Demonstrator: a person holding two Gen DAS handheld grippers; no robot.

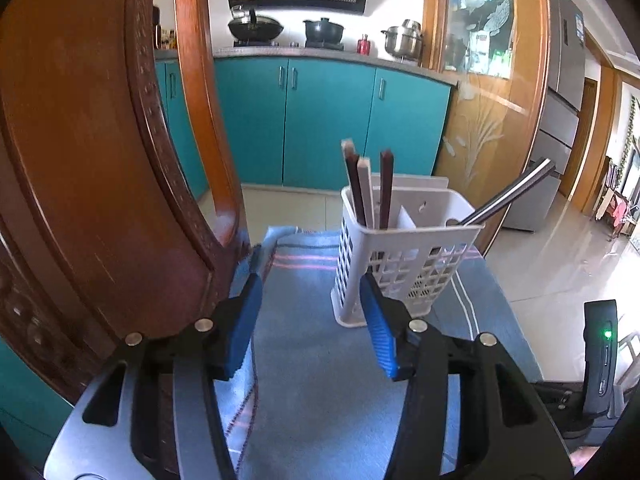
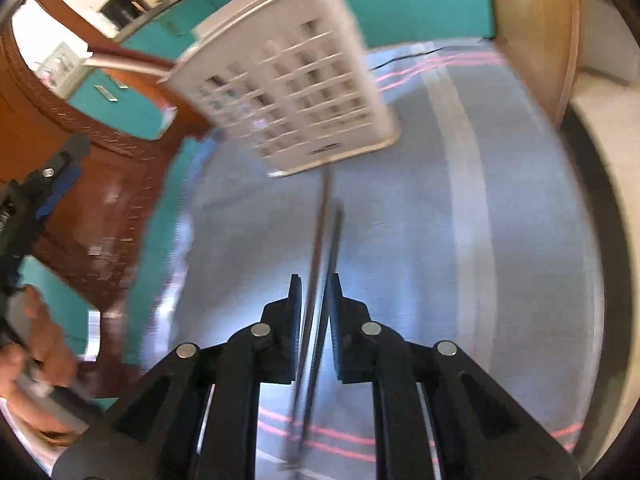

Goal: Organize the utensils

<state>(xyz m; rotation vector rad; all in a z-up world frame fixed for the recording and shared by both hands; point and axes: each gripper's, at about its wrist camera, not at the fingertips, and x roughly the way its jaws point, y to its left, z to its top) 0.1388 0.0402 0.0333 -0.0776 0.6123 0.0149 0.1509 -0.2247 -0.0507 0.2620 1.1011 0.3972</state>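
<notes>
The white slotted plastic utensil holder [image 1: 404, 256] stands upright on a blue cloth with pink stripes [image 1: 320, 360] that covers the tabletop. Its left compartment holds several dark and pale chopsticks [image 1: 366, 188] standing on end, while a shiny metal handle [image 1: 508, 194] leans out of the right compartment; sorting by type seems to be the reason for the split. In the blurred right wrist view, the right hand-held gripper [image 2: 316, 280] is clamped on a pair of thin dark sticks [image 2: 320, 240], probably chopsticks, that point toward the holder [image 2: 288, 92], likely so they can go in tip first. The left hand-held gripper [image 1: 310, 276] hangs with its blue-padded jaws apart and nothing between them, just before the holder's near left corner, perhaps to steady it. A carved brown wooden chair back [image 1: 100, 160] rises at the left.
</notes>
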